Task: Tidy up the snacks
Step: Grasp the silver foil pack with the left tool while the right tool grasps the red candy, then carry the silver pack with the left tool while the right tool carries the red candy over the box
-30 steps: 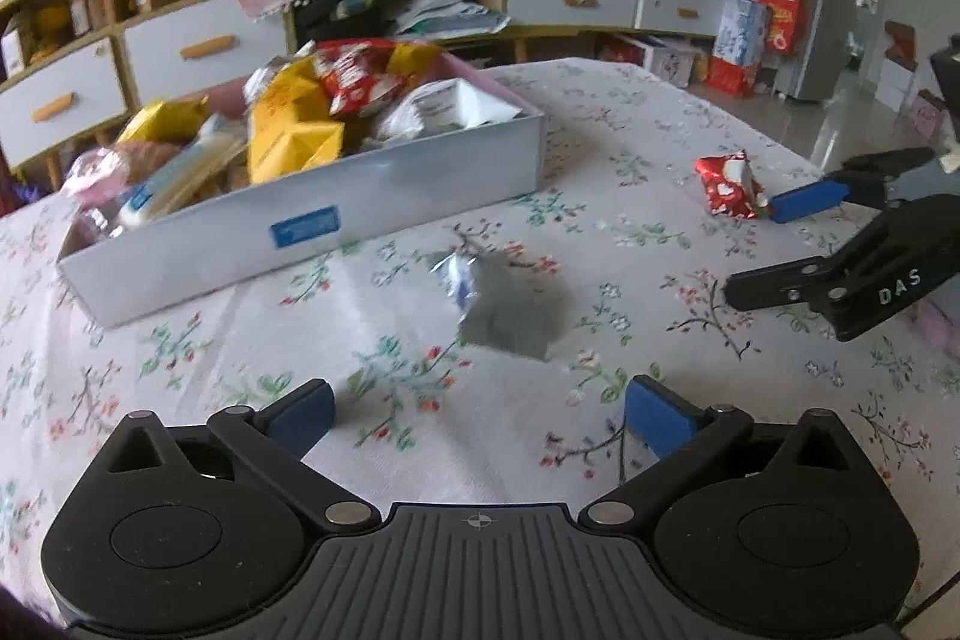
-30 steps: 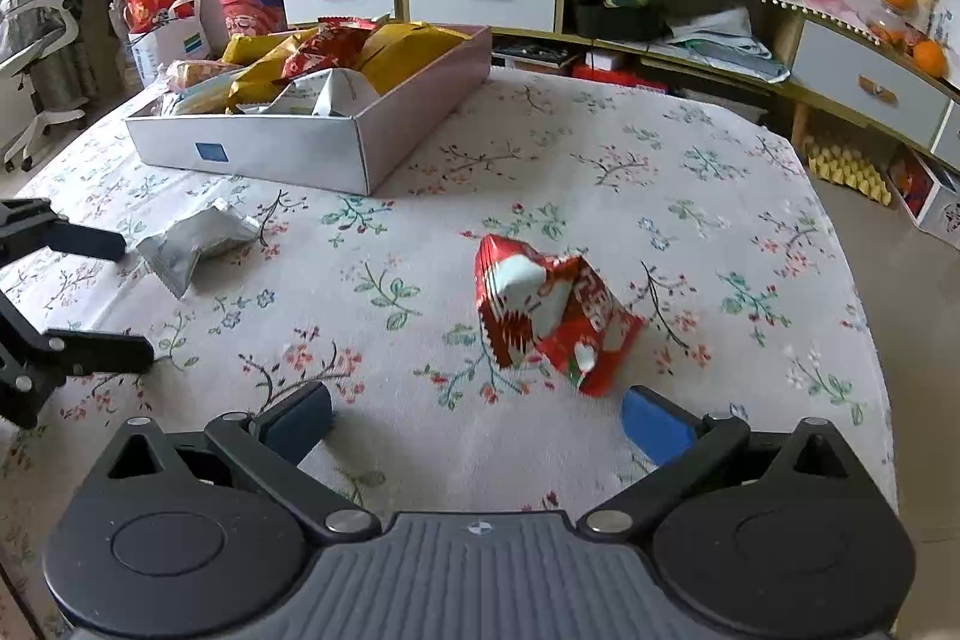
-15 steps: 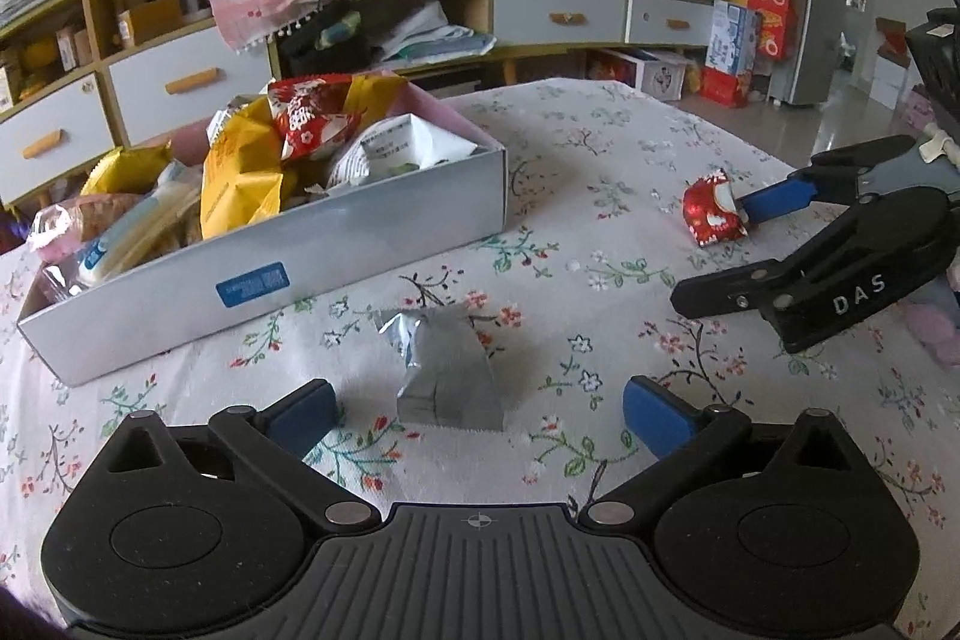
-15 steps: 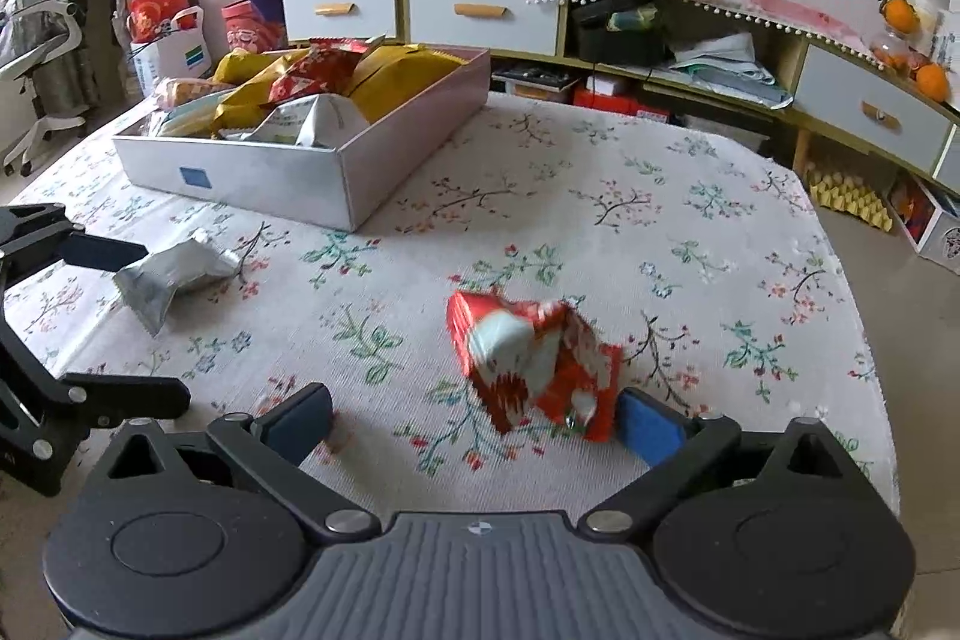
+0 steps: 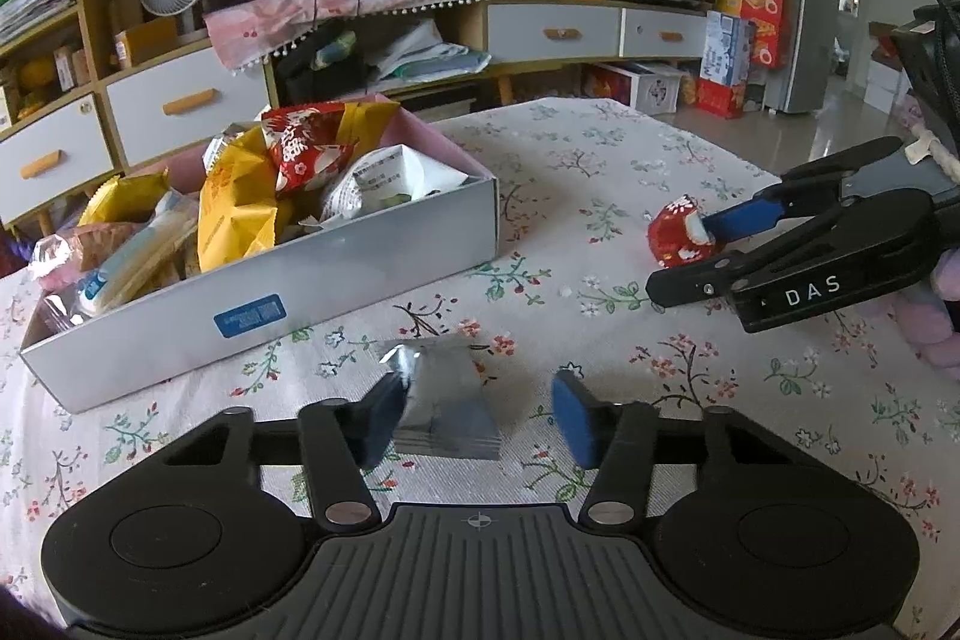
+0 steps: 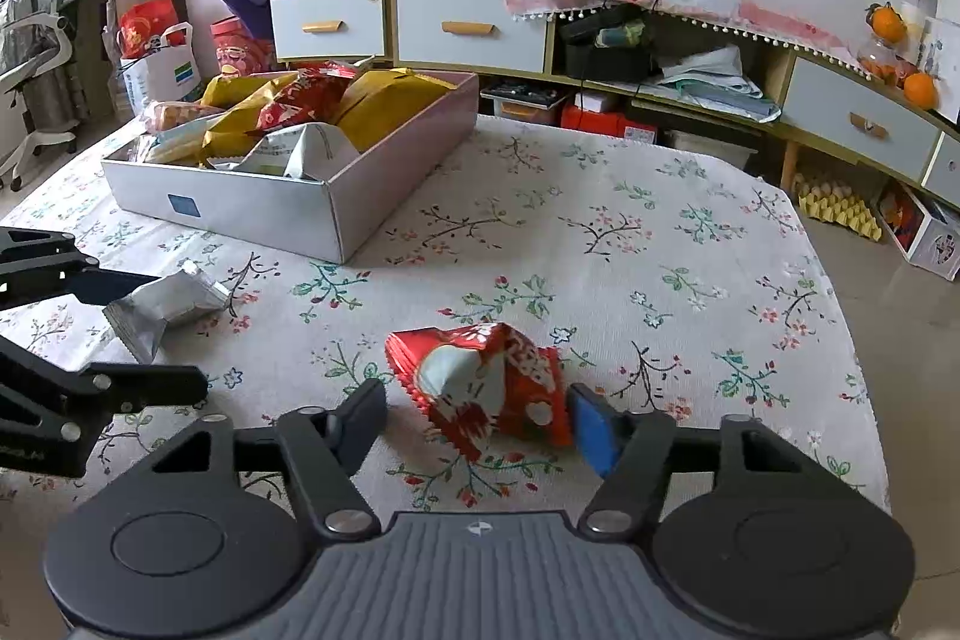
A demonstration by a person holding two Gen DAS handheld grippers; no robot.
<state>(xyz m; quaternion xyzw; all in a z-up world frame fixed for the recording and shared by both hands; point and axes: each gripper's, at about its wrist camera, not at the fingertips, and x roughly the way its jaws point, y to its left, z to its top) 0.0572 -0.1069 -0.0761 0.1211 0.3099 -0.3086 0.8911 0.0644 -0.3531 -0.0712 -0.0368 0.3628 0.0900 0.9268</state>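
A silver snack packet (image 5: 447, 403) lies on the floral tablecloth between the pads of my left gripper (image 5: 480, 415). The jaws are half closed; the left pad touches it, the right pad stands apart. It also shows in the right wrist view (image 6: 165, 307). A red snack packet (image 6: 486, 385) lies between the pads of my right gripper (image 6: 477, 421), jaws narrowed around it, the right pad touching. It shows in the left wrist view (image 5: 678, 235) too. A grey box (image 5: 360, 280) full of snacks stands behind.
The box also shows in the right wrist view (image 6: 252, 208), far left. The table's far edge (image 6: 840, 292) drops off at right. Cabinets and shelves stand behind the table. My right gripper (image 5: 708, 256) reaches in from the right in the left wrist view.
Both grippers moved forward over their packets and their jaws closed inward from wide open. The silver packet now sits between the left pads, the red one between the right pads.
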